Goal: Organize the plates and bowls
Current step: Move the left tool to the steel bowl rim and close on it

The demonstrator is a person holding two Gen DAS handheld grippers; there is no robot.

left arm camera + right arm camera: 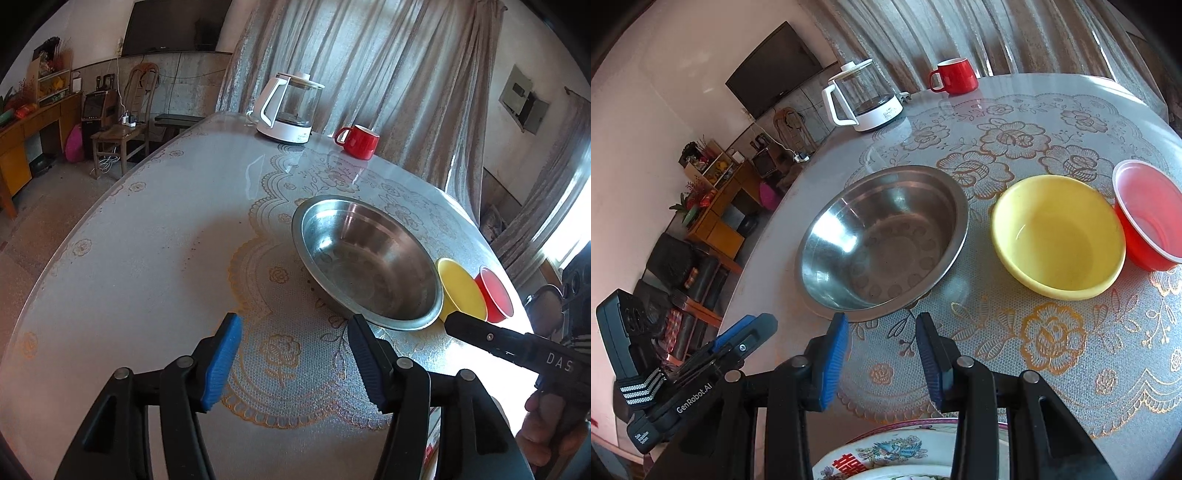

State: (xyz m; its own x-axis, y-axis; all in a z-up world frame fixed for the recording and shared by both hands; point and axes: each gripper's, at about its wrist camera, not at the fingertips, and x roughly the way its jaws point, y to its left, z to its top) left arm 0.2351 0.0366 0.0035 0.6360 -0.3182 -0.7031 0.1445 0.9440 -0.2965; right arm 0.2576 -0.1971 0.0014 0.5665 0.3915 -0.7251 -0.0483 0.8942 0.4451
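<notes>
A wide steel bowl (882,240) sits empty on the lace-covered round table (1015,350). To its right stand a yellow bowl (1058,236) and a red plastic bowl (1148,218), touching each other. My right gripper (882,354) hangs open just in front of the steel bowl's near rim, nothing between its blue pads. A patterned plate (886,454) shows at the bottom edge, partly hidden behind the fingers. In the left wrist view my left gripper (295,354) is open over bare tablecloth, left of the steel bowl (365,262). The yellow bowl (461,291) and red bowl (496,295) lie beyond it.
A white-based glass kettle (288,110) and a red mug (358,140) stand at the table's far edge, before a curtain. The right gripper (452,319) reaches in from the right near the yellow bowl. Chairs and a wooden cabinet stand across the floor on the left.
</notes>
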